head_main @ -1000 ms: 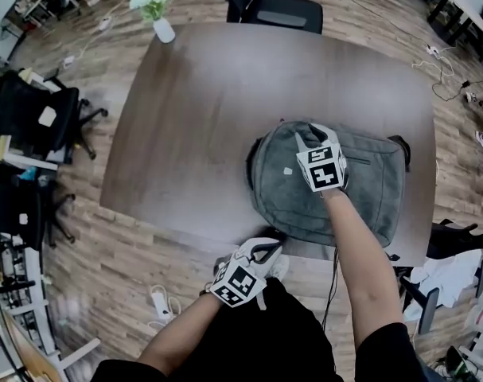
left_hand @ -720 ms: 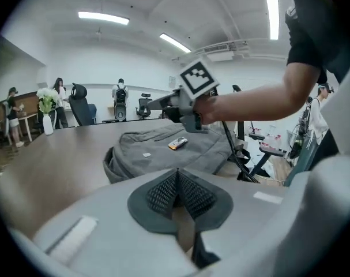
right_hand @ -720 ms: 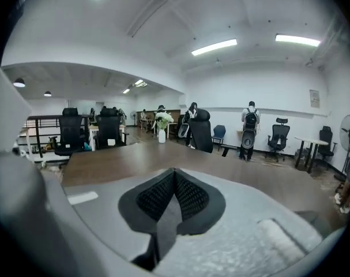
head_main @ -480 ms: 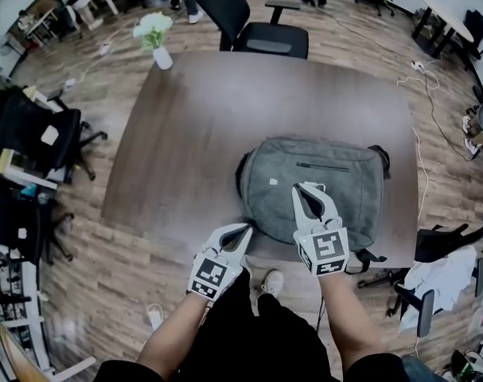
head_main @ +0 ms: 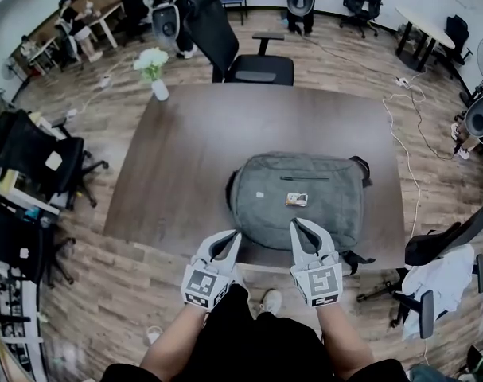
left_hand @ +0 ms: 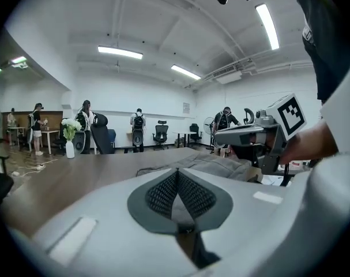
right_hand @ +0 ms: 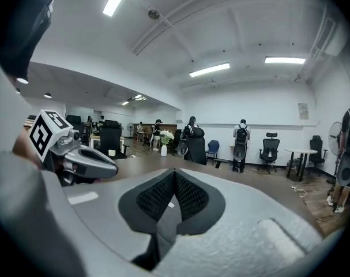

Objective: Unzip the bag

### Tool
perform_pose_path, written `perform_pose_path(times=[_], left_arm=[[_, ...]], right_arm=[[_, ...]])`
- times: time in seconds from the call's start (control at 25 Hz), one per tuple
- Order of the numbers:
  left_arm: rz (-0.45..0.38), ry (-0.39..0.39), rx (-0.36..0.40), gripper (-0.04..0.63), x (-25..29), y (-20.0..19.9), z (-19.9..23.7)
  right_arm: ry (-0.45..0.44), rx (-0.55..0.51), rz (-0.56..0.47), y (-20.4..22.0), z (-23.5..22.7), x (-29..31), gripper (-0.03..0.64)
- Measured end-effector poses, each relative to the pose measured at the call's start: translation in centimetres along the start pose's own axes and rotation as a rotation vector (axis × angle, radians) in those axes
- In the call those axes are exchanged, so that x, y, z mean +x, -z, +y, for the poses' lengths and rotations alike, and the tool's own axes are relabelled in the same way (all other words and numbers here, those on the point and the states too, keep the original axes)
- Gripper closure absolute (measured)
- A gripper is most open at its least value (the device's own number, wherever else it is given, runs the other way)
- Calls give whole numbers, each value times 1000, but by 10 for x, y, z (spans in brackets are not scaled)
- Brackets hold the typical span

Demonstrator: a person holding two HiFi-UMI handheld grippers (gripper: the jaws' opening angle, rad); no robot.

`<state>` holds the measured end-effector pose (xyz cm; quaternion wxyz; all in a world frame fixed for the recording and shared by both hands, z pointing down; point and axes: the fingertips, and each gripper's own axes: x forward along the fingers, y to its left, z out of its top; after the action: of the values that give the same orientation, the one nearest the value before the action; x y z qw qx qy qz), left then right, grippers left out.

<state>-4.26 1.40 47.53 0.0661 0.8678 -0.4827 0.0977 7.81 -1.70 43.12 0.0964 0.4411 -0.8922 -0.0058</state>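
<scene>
A grey backpack (head_main: 301, 197) lies flat on the brown table (head_main: 185, 157), near its front right edge. A small orange-and-white item (head_main: 296, 199) rests on top of the bag. My left gripper (head_main: 234, 235) hovers at the table's front edge, left of the bag, with its jaws shut and empty. My right gripper (head_main: 294, 224) hangs at the bag's near edge, also shut with nothing between its pads. In the left gripper view the bag (left_hand: 215, 165) shows low beyond the closed jaws, with the right gripper (left_hand: 261, 136) beside it. The left gripper (right_hand: 76, 154) appears in the right gripper view.
A white vase of flowers (head_main: 153, 70) stands at the table's far left corner. A black office chair (head_main: 241, 54) is behind the table, more chairs (head_main: 34, 157) crowd the left side. Cables (head_main: 408, 118) trail across the wooden floor on the right. People stand at the room's far end.
My right gripper has left the top of the bag, pulled back to its near edge and shut. The small orange-and-white item now lies on the bag. The left gripper rose to the table edge.
</scene>
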Motion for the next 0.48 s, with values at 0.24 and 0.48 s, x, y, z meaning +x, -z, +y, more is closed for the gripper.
perform_pose_path(times=[0.24,0.48], left_arm=[[-34,25,12,575,-1,-15,-17],[-67,-9,6,575,-1,-15,-17]], right_arm=[[-9,-33,-30,-7,8,-16,615],[23,7,-67,-9,2,-26,615]])
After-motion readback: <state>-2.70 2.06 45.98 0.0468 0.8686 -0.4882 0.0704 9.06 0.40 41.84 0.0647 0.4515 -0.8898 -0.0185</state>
